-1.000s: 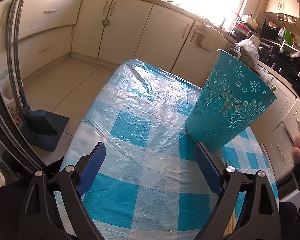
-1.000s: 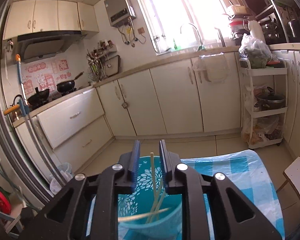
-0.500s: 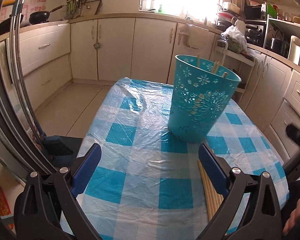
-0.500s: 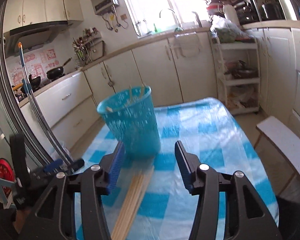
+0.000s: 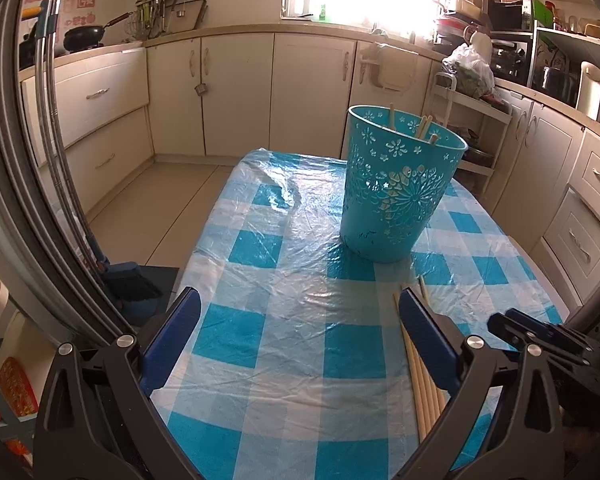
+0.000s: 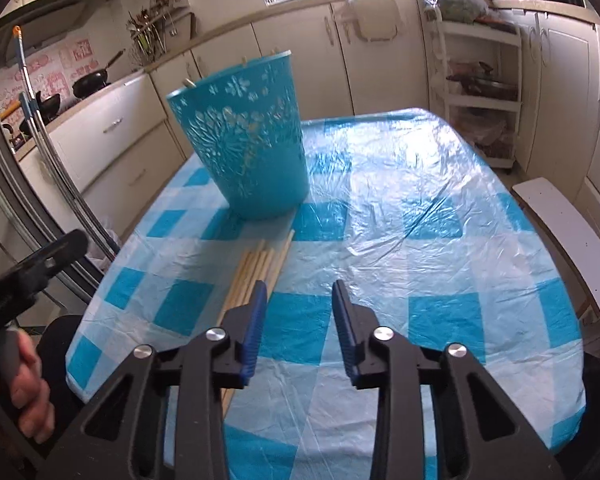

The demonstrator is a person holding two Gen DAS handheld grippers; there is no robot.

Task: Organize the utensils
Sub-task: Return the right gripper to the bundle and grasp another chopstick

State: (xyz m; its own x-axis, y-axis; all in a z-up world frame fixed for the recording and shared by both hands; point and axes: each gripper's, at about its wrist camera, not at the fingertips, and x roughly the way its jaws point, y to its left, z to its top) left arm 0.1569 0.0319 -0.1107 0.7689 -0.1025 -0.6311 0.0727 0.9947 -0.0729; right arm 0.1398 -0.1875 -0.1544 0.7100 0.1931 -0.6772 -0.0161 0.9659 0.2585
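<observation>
A teal perforated basket [image 5: 396, 188] stands upright on the blue-checked table [image 5: 284, 320], with a few wooden chopsticks [image 5: 423, 126] poking above its rim. It also shows in the right wrist view [image 6: 248, 144]. A bundle of loose wooden chopsticks [image 6: 256, 270] lies flat in front of the basket, partly behind my right finger in the left wrist view [image 5: 422, 384]. My left gripper [image 5: 298, 314] is open and empty above the table's near part. My right gripper [image 6: 300, 304] is open and empty, just right of the loose chopsticks.
Cream kitchen cabinets [image 5: 236, 92] ring the room. A white shelf trolley [image 6: 476, 76] stands beyond the table's far right. A white chair seat [image 6: 568, 236] sits at the right table edge. A broom and dustpan [image 5: 128, 284] stand on the floor at left.
Both grippers have drawn back and lowered toward the table's near side. The right gripper, nearly closed over the basket a second ago, is open and low beside the loose chopsticks.
</observation>
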